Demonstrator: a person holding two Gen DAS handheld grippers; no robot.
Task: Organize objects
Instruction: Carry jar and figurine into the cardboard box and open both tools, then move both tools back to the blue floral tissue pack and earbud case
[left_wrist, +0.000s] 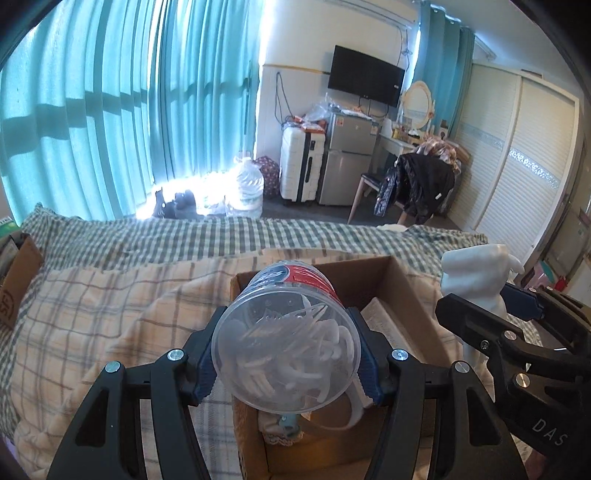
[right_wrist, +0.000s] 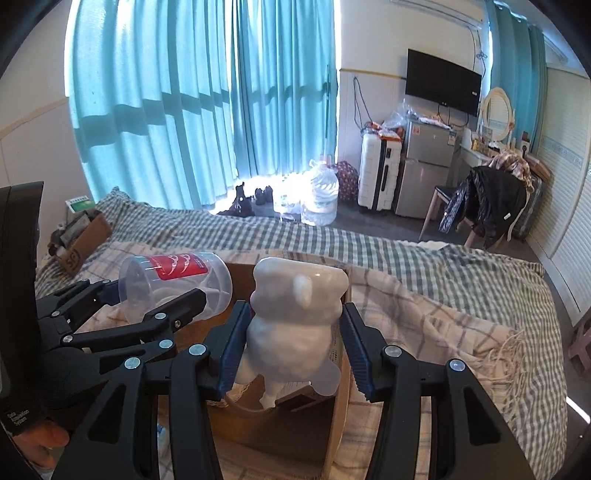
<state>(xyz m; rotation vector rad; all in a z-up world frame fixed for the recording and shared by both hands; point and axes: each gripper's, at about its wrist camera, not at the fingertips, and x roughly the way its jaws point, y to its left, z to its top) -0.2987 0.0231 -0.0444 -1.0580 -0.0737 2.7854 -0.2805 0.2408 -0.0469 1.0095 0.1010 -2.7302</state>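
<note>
Teal curtains and a checked bed (right_wrist: 424, 258) frame the scene. Over the open cardboard box (left_wrist: 413, 295) on the bed, the clear plastic jar (left_wrist: 286, 341) of white picks lies sideways, gripped by the left gripper (left_wrist: 286, 354), fingers clamped on its sides. At its 3 o'clock, the right gripper (right_wrist: 291, 347) hangs with the white figurine (right_wrist: 295, 325) between its fingers, one touching, the other apparently apart. Some items already lie inside (hard to identify); both held things look not yet placed.
</note>
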